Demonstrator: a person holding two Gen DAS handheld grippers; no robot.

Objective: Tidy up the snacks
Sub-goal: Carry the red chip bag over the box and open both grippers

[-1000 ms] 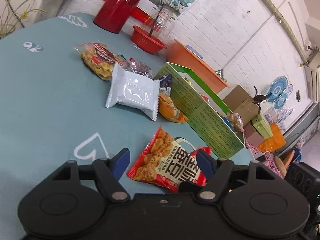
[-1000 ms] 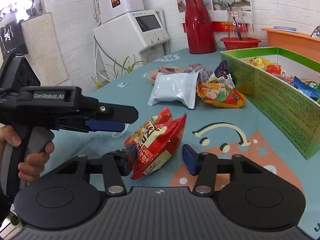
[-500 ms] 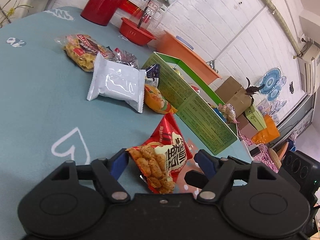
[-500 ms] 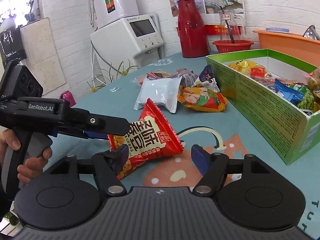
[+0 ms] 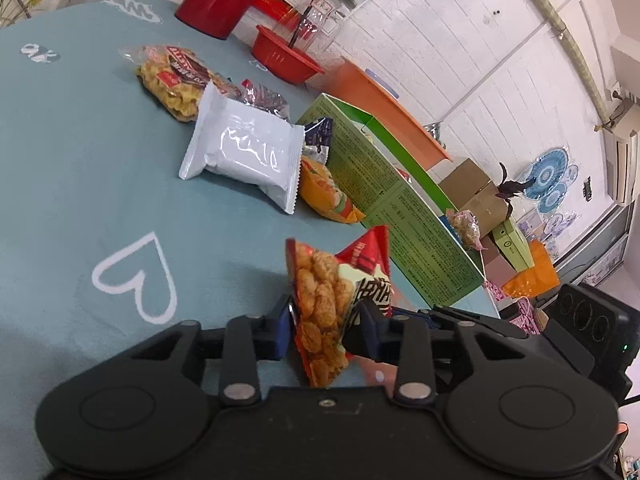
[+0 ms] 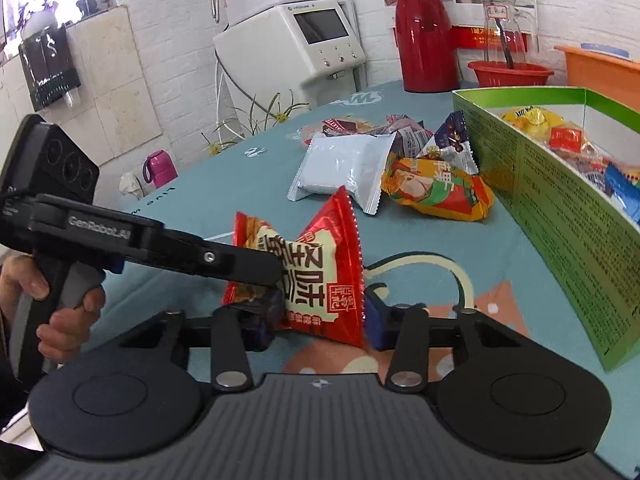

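Teal table [image 5: 72, 168]: red snack bag [image 5: 324, 304] clamped in both left tongs [image 5: 325, 326] and right tongs [image 6: 320, 316], green box [image 6: 560, 216] beside.

"GenRobot.AI" runs along the left gripper [image 6: 276, 280]. The orange snack pouch [image 6: 438, 194] reads "苹果", and the red snack bag [image 6: 316, 276] has "味" among large characters.

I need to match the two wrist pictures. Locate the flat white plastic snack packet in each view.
Left wrist: the flat white plastic snack packet lies upper centre on the teal tablecloth.
Right wrist: it lies centre, slightly high.
Shared landmark: the orange snack bag beside it, against the green cardboard box.
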